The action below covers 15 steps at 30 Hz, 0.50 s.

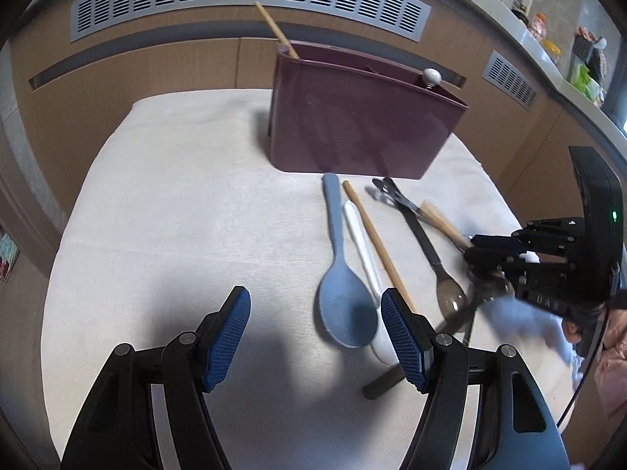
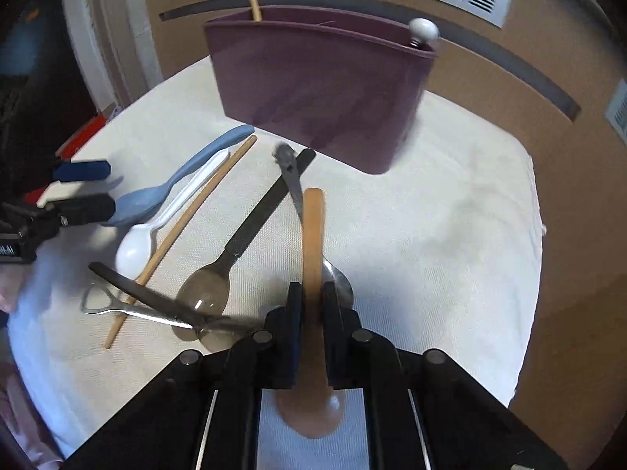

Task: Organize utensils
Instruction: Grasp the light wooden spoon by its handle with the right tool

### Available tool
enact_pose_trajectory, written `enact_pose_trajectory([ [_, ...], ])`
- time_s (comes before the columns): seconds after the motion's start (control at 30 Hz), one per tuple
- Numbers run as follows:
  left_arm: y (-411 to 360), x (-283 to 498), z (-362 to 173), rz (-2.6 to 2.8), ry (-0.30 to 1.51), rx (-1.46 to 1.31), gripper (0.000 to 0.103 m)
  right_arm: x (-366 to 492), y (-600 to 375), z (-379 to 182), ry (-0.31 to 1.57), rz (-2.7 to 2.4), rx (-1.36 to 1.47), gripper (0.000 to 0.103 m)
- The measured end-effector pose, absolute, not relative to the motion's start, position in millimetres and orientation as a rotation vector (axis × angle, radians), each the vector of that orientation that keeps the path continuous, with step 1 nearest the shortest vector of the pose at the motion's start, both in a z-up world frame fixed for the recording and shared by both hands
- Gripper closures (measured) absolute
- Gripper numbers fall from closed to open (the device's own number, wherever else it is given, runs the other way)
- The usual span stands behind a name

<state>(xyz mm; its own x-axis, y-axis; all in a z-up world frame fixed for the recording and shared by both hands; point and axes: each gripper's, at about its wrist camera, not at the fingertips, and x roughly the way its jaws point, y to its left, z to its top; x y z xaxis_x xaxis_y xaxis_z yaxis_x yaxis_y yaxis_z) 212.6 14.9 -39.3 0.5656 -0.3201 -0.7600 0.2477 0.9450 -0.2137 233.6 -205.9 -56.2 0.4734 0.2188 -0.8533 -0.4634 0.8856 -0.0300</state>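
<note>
A: From my left wrist view, the left hand-held gripper (image 1: 315, 305) has its blue pads (image 1: 229, 337) apart with nothing between them, low over the white cloth on the table (image 1: 176, 215). Just beside its right finger lie the blue spoon (image 1: 345, 313), the white spoon (image 1: 362, 243) and a wooden chopstick (image 1: 376, 239), side by side. The right hand-held gripper (image 1: 480, 252) shows at the edge, but I cannot tell from here what it has.

B: My right wrist view settles that: the right hand-held gripper (image 2: 312, 305) is clamped on the wooden spoon (image 2: 313, 235), handle pointing toward the maroon holder (image 2: 313, 90), bowl underneath the camera. A metal spoon (image 2: 339, 280) lies partly under it.

A: I see the holder standing at the far side of the cloth, a chopstick (image 1: 274, 31) and a white knob (image 1: 158, 75) sticking out of it.

B: Same here. Only my view shows the bottle opener (image 2: 102, 303) clearly, crossed by a dark handle (image 2: 133, 288) over the clear brown spoon (image 2: 205, 293).
</note>
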Motion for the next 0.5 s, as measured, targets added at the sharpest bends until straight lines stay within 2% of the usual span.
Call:
enact_pose_trajectory([
  [0.33,-29,204,-25,-0.535,0.904,0.047,0.033,209,-252,-39,0.989,0.368,-0.053,0.095],
  [0.5,-74,199,-22,-0.652,0.904,0.218,0.034,197,-268,-45,0.996,0.355,0.004,0.095],
])
